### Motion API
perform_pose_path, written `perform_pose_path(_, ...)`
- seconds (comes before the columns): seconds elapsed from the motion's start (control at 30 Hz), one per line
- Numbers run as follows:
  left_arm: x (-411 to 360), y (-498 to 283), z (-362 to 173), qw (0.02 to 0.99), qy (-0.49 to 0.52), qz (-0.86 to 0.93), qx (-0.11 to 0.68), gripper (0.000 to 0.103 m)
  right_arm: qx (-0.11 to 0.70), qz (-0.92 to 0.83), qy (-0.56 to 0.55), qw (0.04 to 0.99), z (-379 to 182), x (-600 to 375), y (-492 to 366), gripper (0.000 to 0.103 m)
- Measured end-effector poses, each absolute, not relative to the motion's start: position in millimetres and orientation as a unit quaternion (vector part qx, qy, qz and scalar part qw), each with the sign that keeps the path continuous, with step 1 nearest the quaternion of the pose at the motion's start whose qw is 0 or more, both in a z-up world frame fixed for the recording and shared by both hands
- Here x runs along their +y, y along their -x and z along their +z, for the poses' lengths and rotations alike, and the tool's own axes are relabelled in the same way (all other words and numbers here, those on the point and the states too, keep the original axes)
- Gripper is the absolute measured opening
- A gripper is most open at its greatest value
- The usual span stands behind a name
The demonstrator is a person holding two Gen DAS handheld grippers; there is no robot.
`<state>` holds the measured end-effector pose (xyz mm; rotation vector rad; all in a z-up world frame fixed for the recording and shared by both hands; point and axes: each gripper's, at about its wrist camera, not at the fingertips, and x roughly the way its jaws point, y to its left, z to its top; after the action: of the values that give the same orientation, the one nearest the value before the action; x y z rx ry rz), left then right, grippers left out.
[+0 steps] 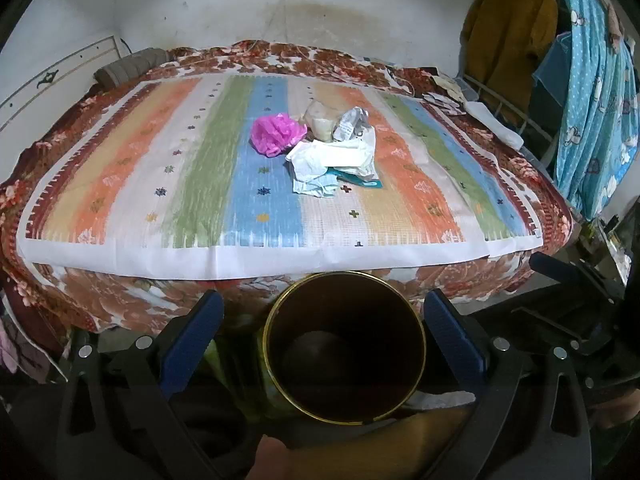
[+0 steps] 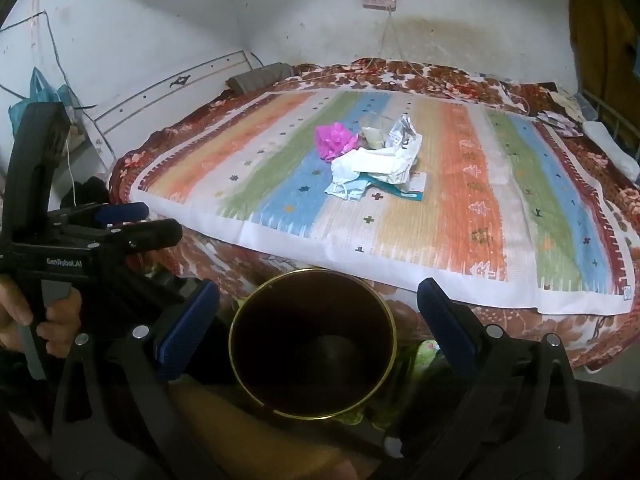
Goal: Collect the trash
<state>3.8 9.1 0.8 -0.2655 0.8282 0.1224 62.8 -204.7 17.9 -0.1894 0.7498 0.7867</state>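
Both claws gape wide and empty over a dark bin at the foot of the bed.

Left claw [image 1: 324, 332] and right claw [image 2: 318, 320] each stand with blue pads spread far apart, gripping nothing, angled downward toward the bed [image 1: 100, 304]. Between the pads in both views sits the round bin [image 1: 344, 348] with a gold rim, its dark inside showing no trash that can be made out. Trash lies in one heap near the middle of the striped mat [image 1: 200, 184] on the bed, well apart from the bin: a crumpled pink plastic bag [image 1: 276, 134], white paper and wrappers [image 1: 336, 156], a pale blue face mask [image 1: 314, 186] and a clear cup [image 1: 320, 120] at the back. From the right wrist view, a hand [image 2: 40, 316] grips the left claw's handle.
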Motion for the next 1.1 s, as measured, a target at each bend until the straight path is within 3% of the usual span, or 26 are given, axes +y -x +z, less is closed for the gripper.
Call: perform_pose_path(1.1, 11.6, -4.2, 2.3, 0.905, 0.133, 0.073, 0.397, 0.097, 0.358, 0.382, 0.093, 0.847, 18.3, -202.9, -60.2, 0.094)
